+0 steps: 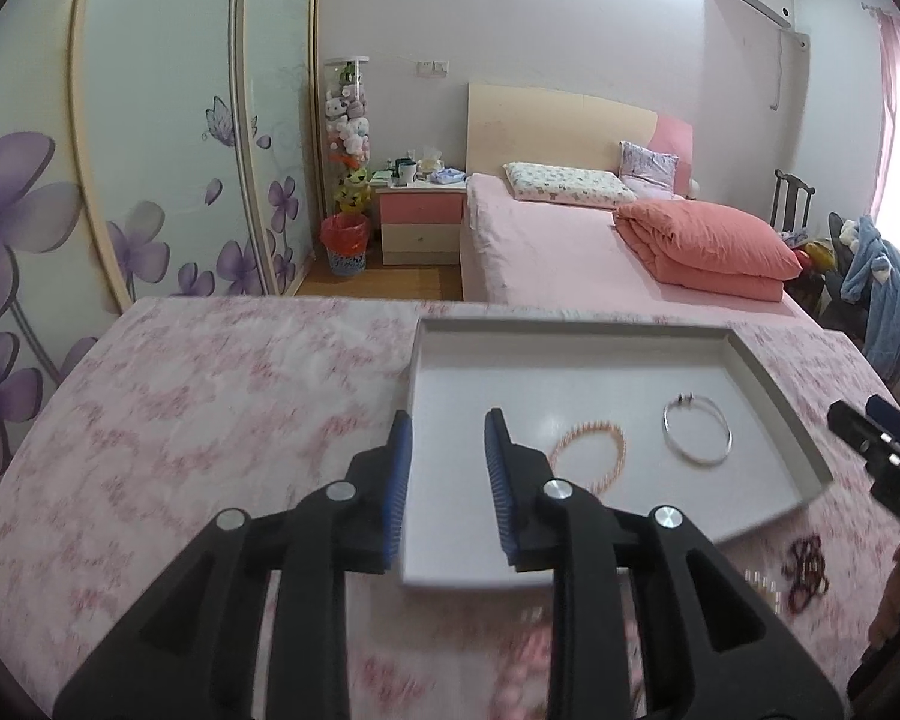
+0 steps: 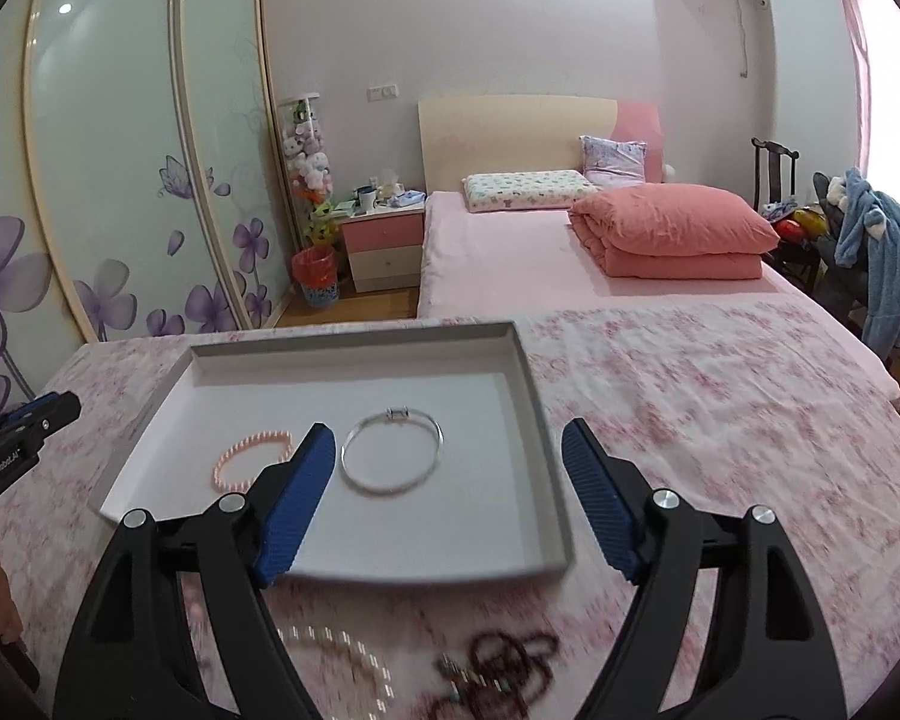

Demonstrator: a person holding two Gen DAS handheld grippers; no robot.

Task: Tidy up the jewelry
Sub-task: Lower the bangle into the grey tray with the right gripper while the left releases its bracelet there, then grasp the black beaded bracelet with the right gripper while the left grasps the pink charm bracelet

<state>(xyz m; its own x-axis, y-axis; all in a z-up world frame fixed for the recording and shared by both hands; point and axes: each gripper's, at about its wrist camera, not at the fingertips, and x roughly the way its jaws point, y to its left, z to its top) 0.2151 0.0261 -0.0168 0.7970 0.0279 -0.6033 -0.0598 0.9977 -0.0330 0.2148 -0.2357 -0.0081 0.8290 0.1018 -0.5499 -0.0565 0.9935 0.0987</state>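
A: Surface and container?
B: Table (image 2: 720, 396) under a pink floral cloth. White tray (image 2: 534, 396) sits on it, toward the far edge, walls low, floor bare apart from two pieces.

A: Contents of tray?
B: Silver bangle (image 2: 392, 451), flat, clasp toward the far wall, about mid-tray. Pink bead bracelet (image 2: 251, 461), flat, near the tray's near-left corner. The two lie apart, not touching.

A: Loose items?
B: On the cloth by the table's near edge, outside the tray: a pearl strand (image 2: 342, 654) and, to its right, a dark bead tangle (image 2: 504, 669). Both blurred; I cannot tell whether they touch. In the left wrist view the dark tangle (image 1: 805, 573) lies past the tray's near-right corner.

A: My left hand-held gripper (image 1: 447, 480)?
B: Jaws parted by a narrow gap, nothing between them. It hangs over the tray's near-left edge, one blue pad (image 1: 397, 480) outside the wall, the other inside, just beside the pink bracelet (image 1: 594, 450).

A: Right hand-held gripper (image 2: 450, 501)?
B: Jaws wide apart, empty. It hangs above the tray's near edge, bangle framed between the fingers; contact not visible.
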